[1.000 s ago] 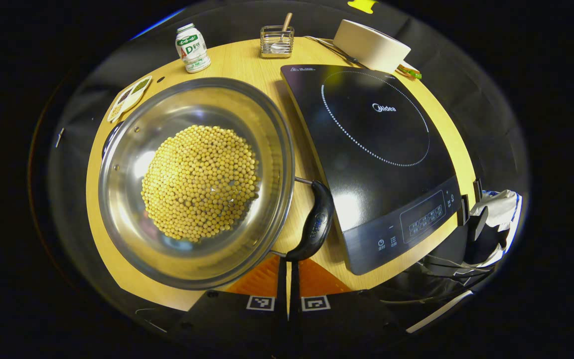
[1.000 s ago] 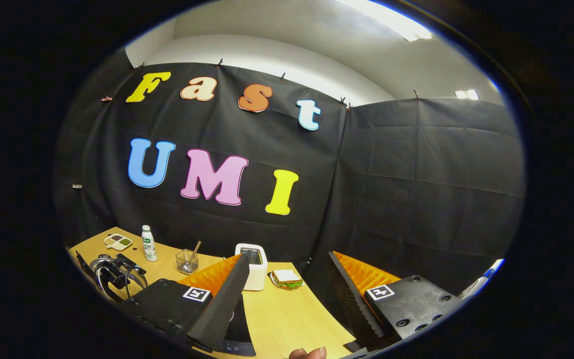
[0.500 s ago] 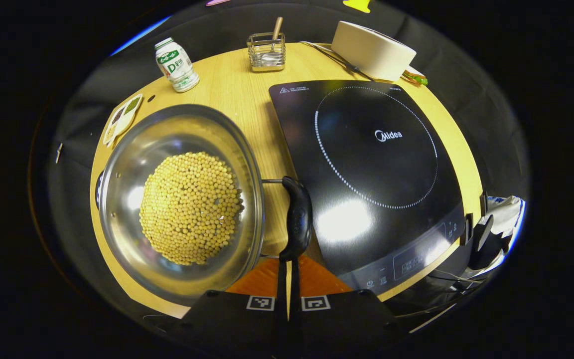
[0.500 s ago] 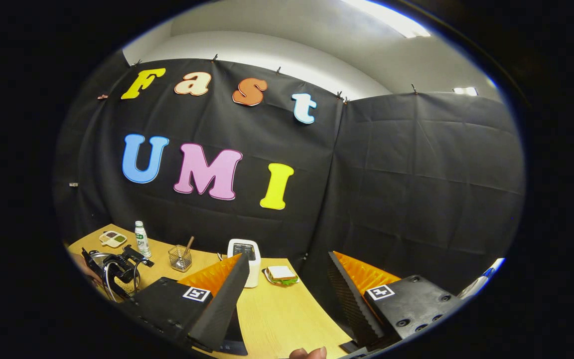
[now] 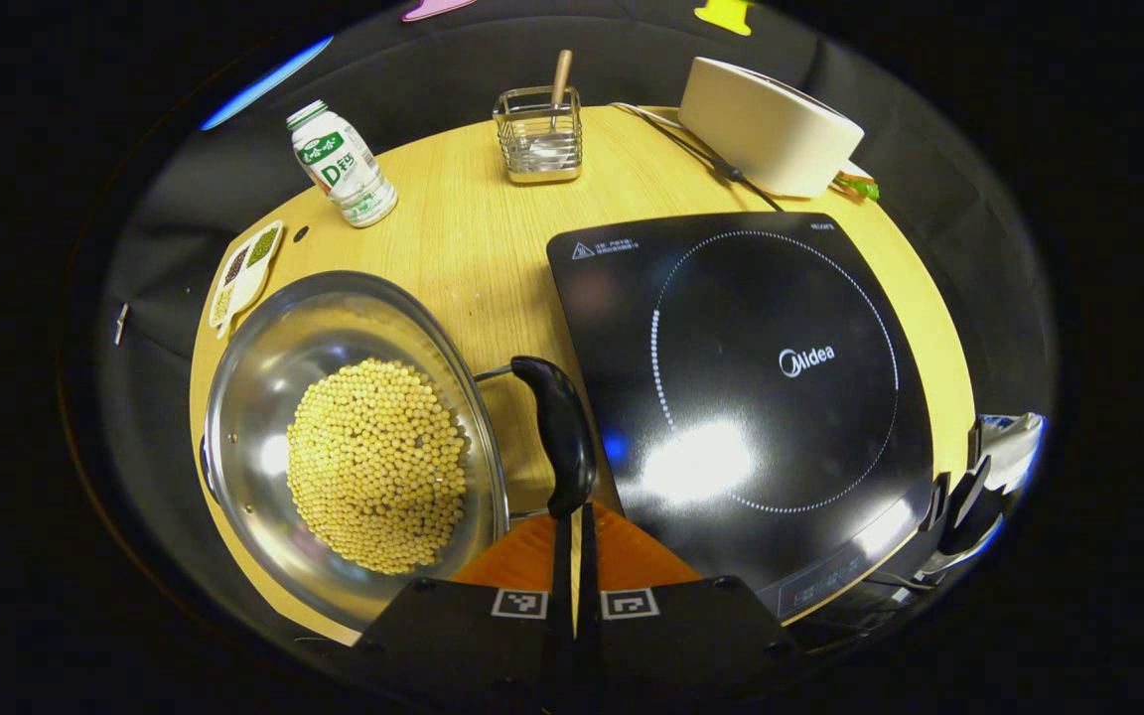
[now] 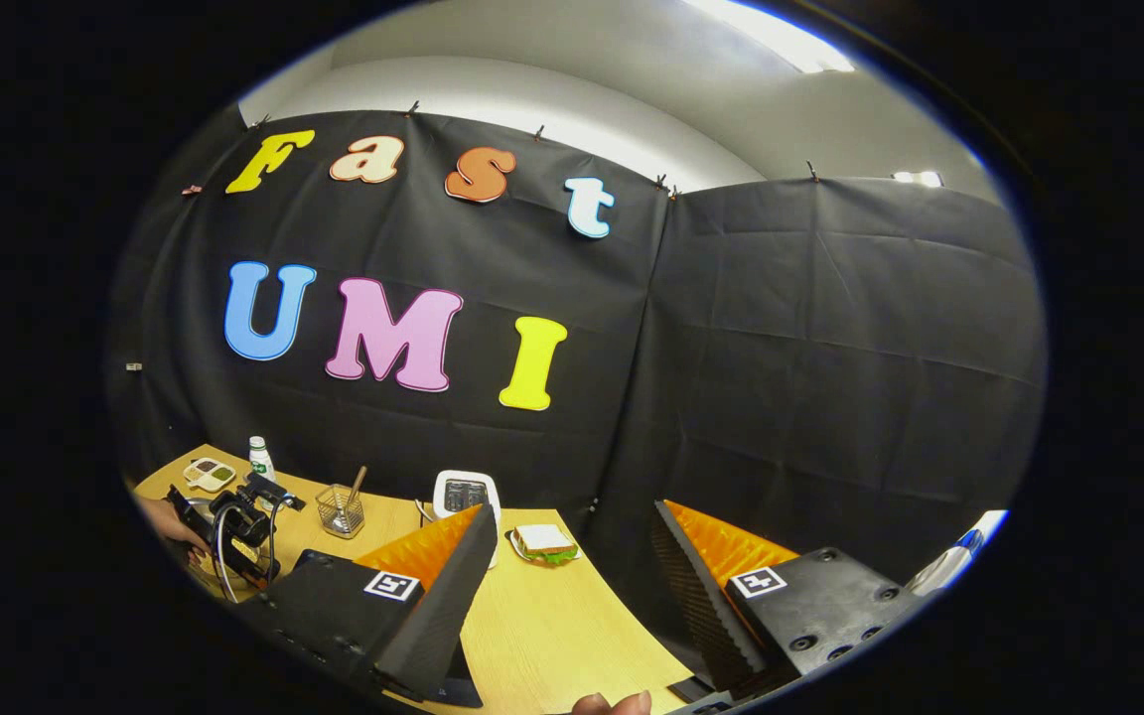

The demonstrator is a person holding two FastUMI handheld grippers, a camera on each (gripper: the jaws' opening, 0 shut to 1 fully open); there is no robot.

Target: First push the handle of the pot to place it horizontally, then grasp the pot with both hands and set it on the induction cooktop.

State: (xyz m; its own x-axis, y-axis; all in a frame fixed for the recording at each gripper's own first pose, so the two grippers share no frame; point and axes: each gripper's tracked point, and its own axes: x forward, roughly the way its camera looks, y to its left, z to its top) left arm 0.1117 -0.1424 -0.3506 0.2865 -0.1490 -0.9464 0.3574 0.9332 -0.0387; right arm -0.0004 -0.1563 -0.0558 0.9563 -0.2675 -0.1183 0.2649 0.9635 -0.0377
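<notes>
Left gripper view looks down on the desk (image 5: 493,238), where the left claw (image 5: 573,531) has its two fingers pressed together with only a thin slit between them and nothing held; their tips sit right at the near end of the pot's black handle (image 5: 557,437), and whether they touch it cannot be told. The steel pot (image 5: 264,367), heaped with yellow beans (image 5: 378,467), stands on the desk's left part, its handle lying between the pot rim and the induction cooktop (image 5: 751,397), which lies flat just to the right. Farther back stand a small bottle (image 5: 342,164), a wire basket (image 5: 537,149) with a stick in it, and a white toaster (image 5: 769,139); a small divided dish (image 5: 244,273) rests at the left edge.

Right gripper view faces the booth's wall, with the right claw (image 6: 572,586) spread wide and empty above the desk (image 6: 552,636). Far left, the left claw (image 6: 234,526) hangs over the pot area, and a sandwich (image 6: 544,541) lies beside the toaster (image 6: 463,492).
</notes>
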